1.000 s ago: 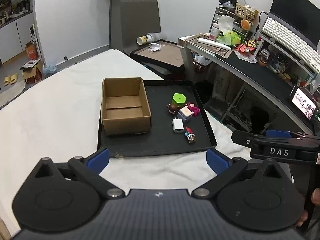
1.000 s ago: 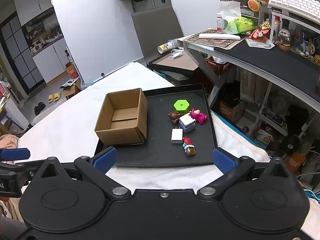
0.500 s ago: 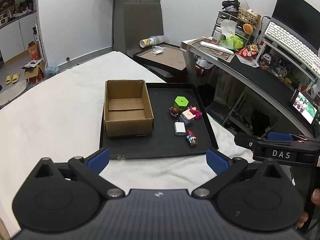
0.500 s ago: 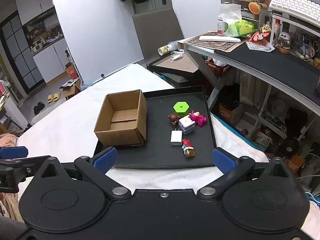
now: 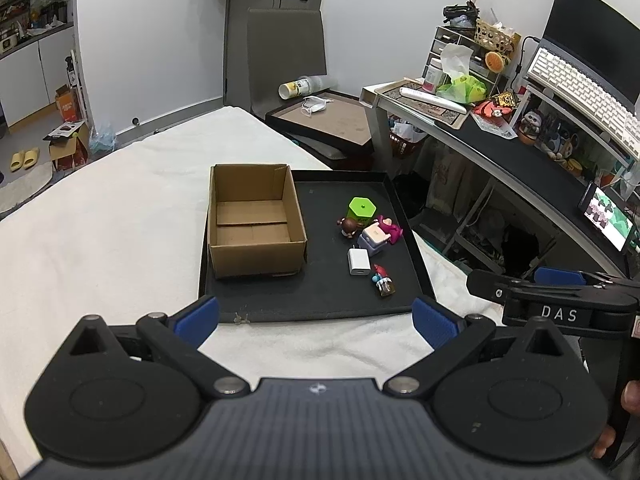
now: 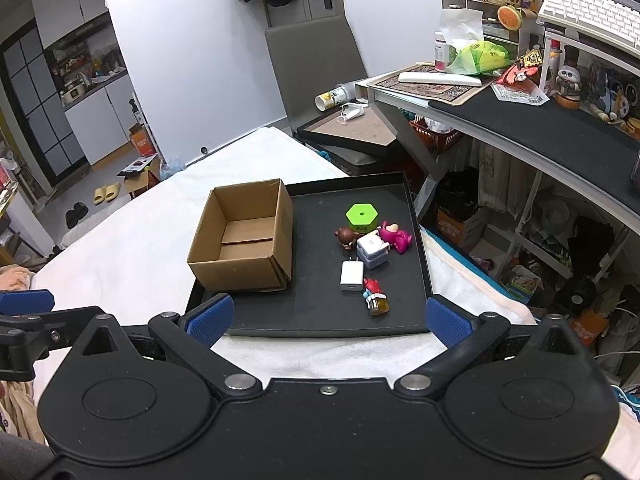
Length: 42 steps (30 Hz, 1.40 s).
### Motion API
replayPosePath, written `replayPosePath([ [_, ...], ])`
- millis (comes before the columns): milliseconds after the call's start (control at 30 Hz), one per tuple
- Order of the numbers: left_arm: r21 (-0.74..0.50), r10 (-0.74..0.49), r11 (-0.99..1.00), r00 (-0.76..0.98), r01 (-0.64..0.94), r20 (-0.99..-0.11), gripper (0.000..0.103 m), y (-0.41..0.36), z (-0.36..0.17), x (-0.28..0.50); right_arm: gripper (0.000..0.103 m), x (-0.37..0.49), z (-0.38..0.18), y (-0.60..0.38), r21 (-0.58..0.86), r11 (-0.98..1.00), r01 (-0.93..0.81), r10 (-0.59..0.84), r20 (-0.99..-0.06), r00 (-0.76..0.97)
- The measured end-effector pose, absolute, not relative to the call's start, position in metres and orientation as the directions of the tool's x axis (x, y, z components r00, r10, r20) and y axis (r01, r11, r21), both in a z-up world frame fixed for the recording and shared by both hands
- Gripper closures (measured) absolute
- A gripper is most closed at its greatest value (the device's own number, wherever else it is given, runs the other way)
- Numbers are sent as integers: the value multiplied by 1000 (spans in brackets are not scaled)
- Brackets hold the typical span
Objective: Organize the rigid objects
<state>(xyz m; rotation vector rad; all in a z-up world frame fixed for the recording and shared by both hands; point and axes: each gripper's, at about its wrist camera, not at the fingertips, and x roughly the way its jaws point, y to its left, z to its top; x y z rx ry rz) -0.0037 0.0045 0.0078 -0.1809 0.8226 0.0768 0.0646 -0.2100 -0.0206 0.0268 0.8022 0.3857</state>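
Start of sorting, by the look of it — nothing yet in the cardboard box (image 6: 244, 240), which sits empty and open-topped on the left half of a black tray (image 6: 316, 312) laid on a white-covered bed (image 5: 100, 240).

On the tray's right half, a small cluster: green hexagonal block (image 6: 361, 217), brown figurine (image 6: 346, 237), pink figurine (image 6: 396, 236), pale lilac cube (image 6: 373, 251), white charger plug (image 6: 352, 276), and nearest, a tiny red-capped figure (image 6: 375, 296).

Left claw (image 5: 316, 316) spread wide, gripping nothing, poised short of the tray's near edge. Right claw (image 6: 328, 318) likewise released and empty, just short of the same edge.

Next move, probably: reaching forward over the tray, lowering onto one small item — the charger or red-capped figure being closest — closing gently, then carrying it left into the box.

Readable writing: "DAS" in white on the right tool's body, seen from the left wrist view. Other labels too small to read.
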Motion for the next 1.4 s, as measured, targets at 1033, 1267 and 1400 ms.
replayPosePath([
  [1033, -135, -3, 981, 683, -140, -730, 1, 5, 6, -7, 0, 66, -17, -212, 160, 934, -319, 336, -695, 635],
  [1267, -143, -4, 979, 684, -146, -729, 1, 8, 8, -5, 0, 66, -17, -213, 157, 934, -320, 335, -695, 637],
  [1400, -149, 0, 976, 689, -157, -724, 1, 10, 10, -6, 0, 65, -17, -212, 157, 934, -322, 336, -693, 637],
])
